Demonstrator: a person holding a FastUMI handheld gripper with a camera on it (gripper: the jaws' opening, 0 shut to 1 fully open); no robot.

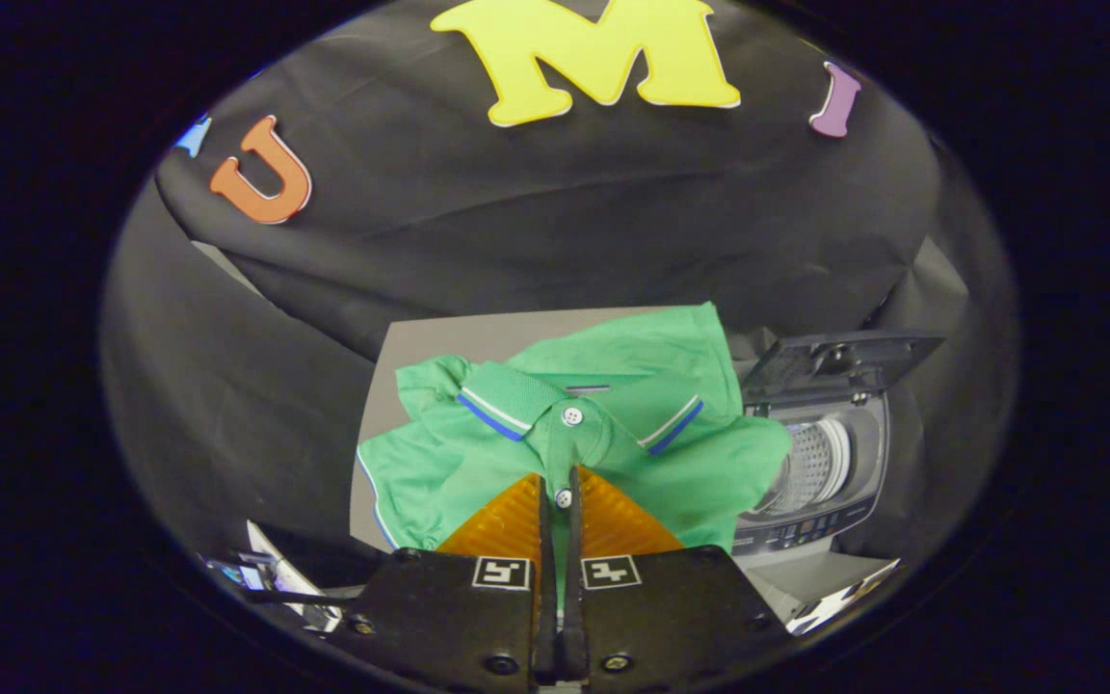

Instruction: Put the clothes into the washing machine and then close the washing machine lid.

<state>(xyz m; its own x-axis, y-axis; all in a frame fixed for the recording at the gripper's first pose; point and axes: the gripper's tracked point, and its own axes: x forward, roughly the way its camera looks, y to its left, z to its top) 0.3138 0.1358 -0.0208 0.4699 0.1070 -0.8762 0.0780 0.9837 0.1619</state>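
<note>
A green polo shirt with a striped collar and white buttons lies crumpled on a grey table. My gripper is shut on the shirt's button placket, just below the collar, with the fabric pinched between both fingers. To the right of the shirt stands a small top-loading washing machine. Its dark lid is raised, and the perforated drum shows inside the opening. One sleeve of the shirt reaches the machine's left edge.
Black cloth drapes behind and to the left of the table. Some pale, shiny items lie near the table's front left corner, and another sits in front of the machine.
</note>
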